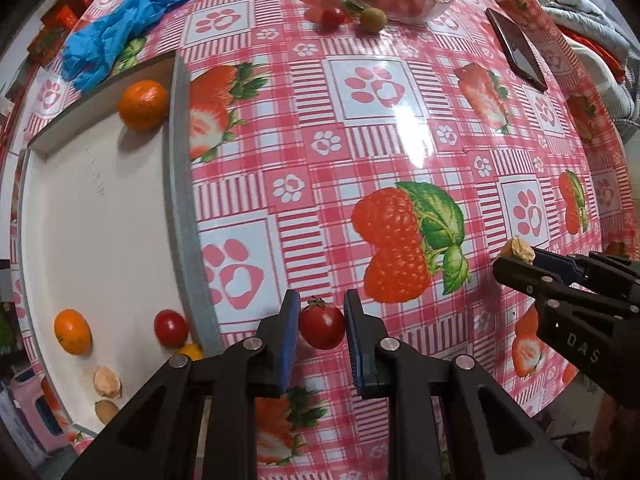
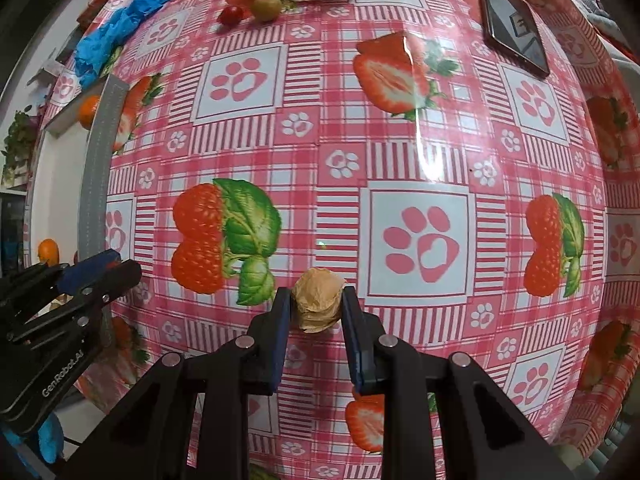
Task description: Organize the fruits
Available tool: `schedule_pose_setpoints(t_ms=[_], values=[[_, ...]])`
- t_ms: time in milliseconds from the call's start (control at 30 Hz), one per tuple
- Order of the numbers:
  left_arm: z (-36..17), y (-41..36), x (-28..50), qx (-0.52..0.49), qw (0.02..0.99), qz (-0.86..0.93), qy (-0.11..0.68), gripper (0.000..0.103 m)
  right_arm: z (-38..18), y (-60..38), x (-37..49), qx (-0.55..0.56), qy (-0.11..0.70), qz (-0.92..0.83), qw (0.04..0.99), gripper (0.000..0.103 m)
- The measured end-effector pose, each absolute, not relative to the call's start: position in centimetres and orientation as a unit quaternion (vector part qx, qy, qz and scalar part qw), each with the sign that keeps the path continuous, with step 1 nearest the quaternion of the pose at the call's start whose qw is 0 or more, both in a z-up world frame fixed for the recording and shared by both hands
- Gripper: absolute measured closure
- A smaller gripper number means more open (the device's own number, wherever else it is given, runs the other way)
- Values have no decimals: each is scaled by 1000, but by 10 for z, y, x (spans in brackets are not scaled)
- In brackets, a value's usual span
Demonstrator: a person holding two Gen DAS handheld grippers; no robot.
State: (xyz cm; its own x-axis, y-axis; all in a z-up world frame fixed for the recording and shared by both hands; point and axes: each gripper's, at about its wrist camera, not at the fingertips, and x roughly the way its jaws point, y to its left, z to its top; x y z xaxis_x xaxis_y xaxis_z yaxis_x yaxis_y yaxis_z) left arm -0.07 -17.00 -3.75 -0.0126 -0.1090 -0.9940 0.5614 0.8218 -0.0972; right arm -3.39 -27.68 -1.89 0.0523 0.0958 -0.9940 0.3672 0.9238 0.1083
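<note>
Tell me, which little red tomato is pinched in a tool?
The cherry tomato with the green stem, squeezed in the left tool. Another tomato lies in the white tray; a third sits beside the glass bowl.

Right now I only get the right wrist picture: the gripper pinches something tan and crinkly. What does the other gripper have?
Observer: The left gripper is shut on a cherry tomato.
Operator: Is there already fruit in that white tray at my left edge?
Observer: Yes. The tray holds another red tomato near its lower corner.
Operator: Anything like my tan thing in there?
Observer: A similar tan husked fruit lies in the tray, below an orange fruit.
</note>
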Motion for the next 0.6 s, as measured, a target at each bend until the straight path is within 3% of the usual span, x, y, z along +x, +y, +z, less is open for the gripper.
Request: schedule_pose_setpoints(t_ms=[600], values=[[-31,-161,-34,199,667,-262,668,79,-16,-248,-71,173,699,-105,687,75]])
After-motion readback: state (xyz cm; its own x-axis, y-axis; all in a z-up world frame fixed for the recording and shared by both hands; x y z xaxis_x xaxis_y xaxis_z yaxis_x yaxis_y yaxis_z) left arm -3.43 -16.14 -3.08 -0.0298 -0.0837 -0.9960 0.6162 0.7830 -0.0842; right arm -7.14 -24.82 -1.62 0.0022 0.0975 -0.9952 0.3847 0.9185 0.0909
